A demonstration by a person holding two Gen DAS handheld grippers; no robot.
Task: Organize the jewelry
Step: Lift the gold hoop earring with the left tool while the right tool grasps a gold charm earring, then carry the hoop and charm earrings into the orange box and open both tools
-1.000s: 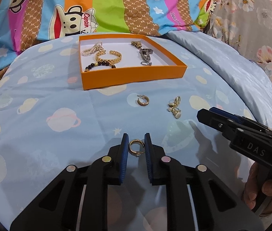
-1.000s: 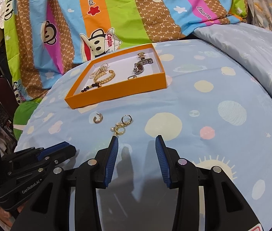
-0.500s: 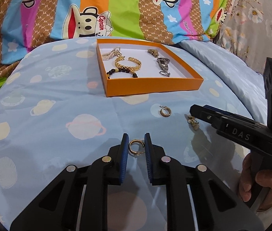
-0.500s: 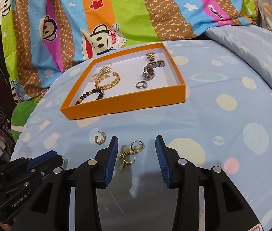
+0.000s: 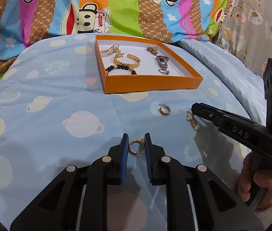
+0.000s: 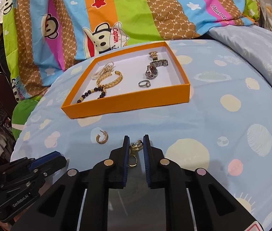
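Advanced over the blue bedsheet [image 6: 213, 115] toward the orange tray [image 6: 128, 100], the right gripper [image 6: 136, 150] has just been closing its jaws onto the gold earring cluster [image 6: 135, 148] between them, while the left gripper [image 5: 136, 148] clamps a gold hoop earring [image 5: 136, 147] just above the sheet.

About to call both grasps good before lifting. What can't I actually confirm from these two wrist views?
- Right gripper, jaws just closing: pad contact on the gold earring cluster unclear; the fingers hide its sides.
- Left wrist view: the right gripper's tip covers part of that cluster.
- Left gripper: hoop earring sits between the pads; a firm pinch is too fine to tell.
- Orange box: its near wall hides the closest strip of floor.
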